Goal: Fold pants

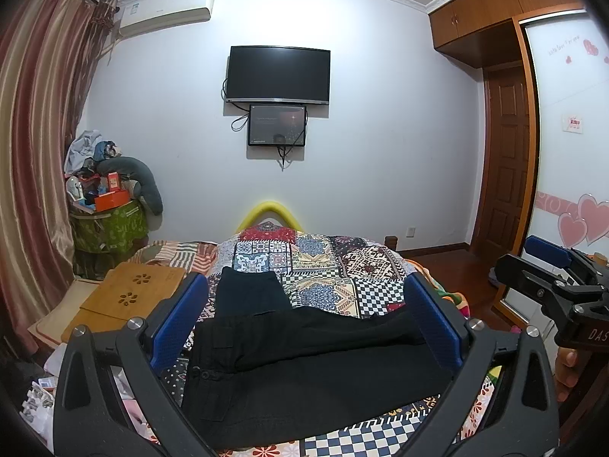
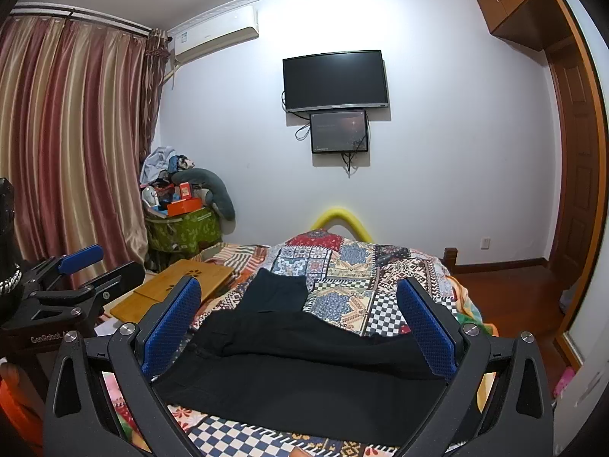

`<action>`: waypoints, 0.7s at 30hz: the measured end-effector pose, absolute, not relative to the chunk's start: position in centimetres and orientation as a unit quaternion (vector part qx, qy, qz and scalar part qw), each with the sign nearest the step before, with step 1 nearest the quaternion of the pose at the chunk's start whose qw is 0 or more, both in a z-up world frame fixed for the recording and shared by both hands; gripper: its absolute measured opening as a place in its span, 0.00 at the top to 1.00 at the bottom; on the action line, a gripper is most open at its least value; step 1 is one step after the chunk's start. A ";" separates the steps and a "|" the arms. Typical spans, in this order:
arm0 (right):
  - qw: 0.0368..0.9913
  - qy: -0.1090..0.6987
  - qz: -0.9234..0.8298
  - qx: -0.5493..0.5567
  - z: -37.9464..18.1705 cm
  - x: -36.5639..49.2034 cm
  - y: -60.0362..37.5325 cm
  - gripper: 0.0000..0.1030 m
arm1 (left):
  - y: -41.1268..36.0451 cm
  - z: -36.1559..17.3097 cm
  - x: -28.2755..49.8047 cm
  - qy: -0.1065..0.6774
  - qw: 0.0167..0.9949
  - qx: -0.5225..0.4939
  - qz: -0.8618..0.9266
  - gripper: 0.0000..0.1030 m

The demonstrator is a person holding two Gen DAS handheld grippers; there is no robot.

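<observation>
Both sets of jaws stand wide apart and hold nothing: the left gripper [image 1: 306, 318] and the right gripper [image 2: 298, 323] each hang above the bed [image 1: 342, 266] with blue pads spread. The patchwork quilt [image 2: 354, 266] covers the bed. On it lie the black pants [image 1: 304, 365], spread sideways across the near part of the bed, one leg lying over the other, waistband toward the left. In both wrist views the pants lie below and between the open jaws, not touched by the pads. A second dark folded garment [image 1: 249, 291] lies just beyond the pants. A bamboo lap tray [image 1: 129, 291] rests at the bed's left edge.
</observation>
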State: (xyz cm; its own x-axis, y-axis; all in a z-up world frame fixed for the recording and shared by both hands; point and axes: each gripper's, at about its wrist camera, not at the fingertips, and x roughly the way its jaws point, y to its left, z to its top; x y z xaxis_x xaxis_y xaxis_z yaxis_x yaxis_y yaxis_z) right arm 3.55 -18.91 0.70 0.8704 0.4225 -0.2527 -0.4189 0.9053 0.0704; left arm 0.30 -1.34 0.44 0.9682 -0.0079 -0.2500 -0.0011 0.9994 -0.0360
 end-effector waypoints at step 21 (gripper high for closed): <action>0.967 0.132 0.218 0.006 0.7 3.5 -18.7 0.01 | -1.1 0.2 0.2 0.126 0.992 -0.022 -0.003 0.00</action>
State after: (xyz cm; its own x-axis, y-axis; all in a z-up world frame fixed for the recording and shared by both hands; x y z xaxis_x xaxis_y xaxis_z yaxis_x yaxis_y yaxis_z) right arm 3.52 -18.69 0.72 0.8705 0.4225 -0.2524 -0.4193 0.9052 0.0692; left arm 0.23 -1.12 0.23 0.9682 -0.0119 -0.2500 0.0008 0.9990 -0.0443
